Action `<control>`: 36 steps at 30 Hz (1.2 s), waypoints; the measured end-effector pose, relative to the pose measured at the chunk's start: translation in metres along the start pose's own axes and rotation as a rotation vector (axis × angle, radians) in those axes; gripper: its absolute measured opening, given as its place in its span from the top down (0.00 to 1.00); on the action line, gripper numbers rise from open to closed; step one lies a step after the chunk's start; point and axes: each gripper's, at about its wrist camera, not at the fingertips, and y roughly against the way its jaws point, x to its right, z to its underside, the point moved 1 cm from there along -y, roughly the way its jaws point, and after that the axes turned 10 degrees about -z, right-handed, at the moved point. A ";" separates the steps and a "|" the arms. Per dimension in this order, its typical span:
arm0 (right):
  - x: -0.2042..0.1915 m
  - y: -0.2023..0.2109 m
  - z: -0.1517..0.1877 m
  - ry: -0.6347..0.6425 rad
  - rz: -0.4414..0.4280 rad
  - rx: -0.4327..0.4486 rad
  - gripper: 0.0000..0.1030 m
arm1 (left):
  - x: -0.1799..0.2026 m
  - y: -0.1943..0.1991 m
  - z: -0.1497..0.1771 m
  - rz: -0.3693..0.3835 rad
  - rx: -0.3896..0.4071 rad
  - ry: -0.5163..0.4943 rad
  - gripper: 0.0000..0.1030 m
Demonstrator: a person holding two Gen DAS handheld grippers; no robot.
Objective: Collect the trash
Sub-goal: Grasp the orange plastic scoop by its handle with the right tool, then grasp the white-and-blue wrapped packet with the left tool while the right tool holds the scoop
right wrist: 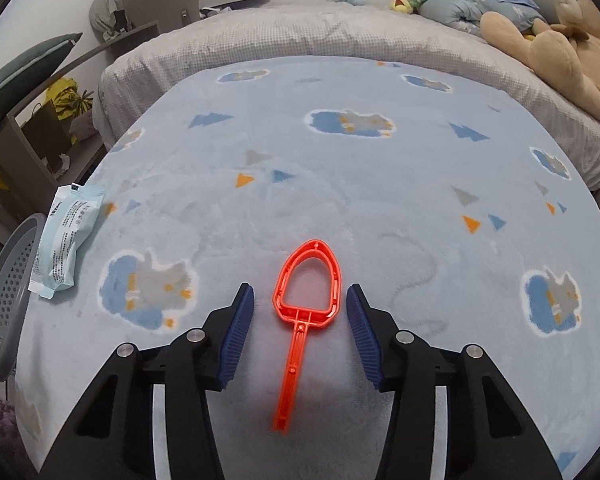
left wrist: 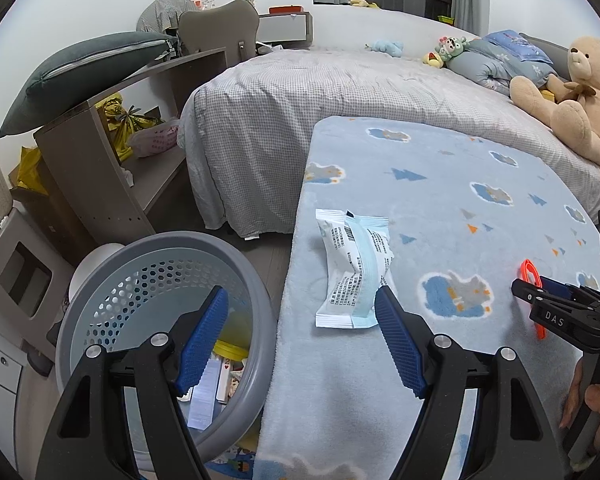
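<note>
A white and light-blue wrapper [left wrist: 354,268] lies on the blue fleece blanket [left wrist: 480,208] near its left edge; it also shows in the right wrist view [right wrist: 66,236]. My left gripper [left wrist: 302,300] is open and empty, its right finger just below the wrapper, its left finger over the grey perforated trash basket [left wrist: 100,280]. An orange plastic frame with a handle [right wrist: 304,320] lies on the blanket [right wrist: 340,168]. My right gripper [right wrist: 300,300] is open, one finger on each side of the orange frame, apart from it. That gripper shows at the right in the left wrist view [left wrist: 540,300].
The basket [right wrist: 4,300] stands on the floor left of the blanket and holds paper and yellow trash. A bed with a checked cover [left wrist: 320,92] lies behind, with a teddy bear [left wrist: 572,100] and soft toys. A shelf unit [left wrist: 100,160] stands at left.
</note>
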 end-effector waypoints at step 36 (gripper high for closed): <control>0.011 0.048 0.023 -0.039 -0.304 0.126 0.69 | 0.082 -0.068 -0.031 -0.060 -0.142 -0.127 0.30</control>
